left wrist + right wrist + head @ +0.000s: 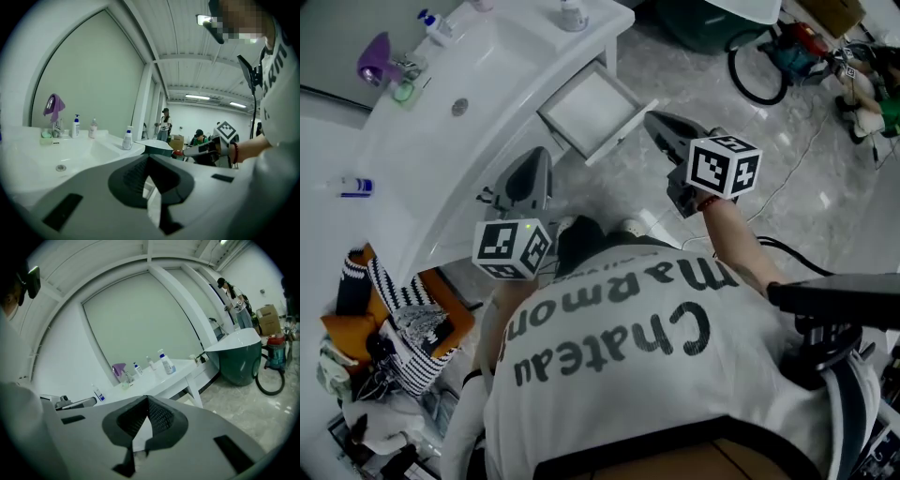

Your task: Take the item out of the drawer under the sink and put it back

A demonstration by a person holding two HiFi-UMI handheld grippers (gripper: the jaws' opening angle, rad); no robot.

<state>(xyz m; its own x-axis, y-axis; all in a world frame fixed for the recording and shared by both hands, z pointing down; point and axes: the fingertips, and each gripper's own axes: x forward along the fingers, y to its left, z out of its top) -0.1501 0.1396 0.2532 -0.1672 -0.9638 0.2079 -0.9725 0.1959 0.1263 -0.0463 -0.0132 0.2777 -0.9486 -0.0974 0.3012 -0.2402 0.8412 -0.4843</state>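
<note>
So the left gripper [538, 159] and the right gripper [653, 118] are both closed up, each with its 2 jaws meeting at the tips and nothing pinched between them. The drawer [592, 111] is pulled out from under the sink [483, 70], near the right gripper's tip. Its inside just looks plain white, and I can't spot the item in any view.

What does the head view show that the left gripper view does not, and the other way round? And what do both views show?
Only the head view shows the open drawer from above, the striped bag and the person's printed shirt. Only the left gripper view shows the ceiling lights and people far behind. Both show the sink, the purple cloth at its tap and the right gripper.
</note>
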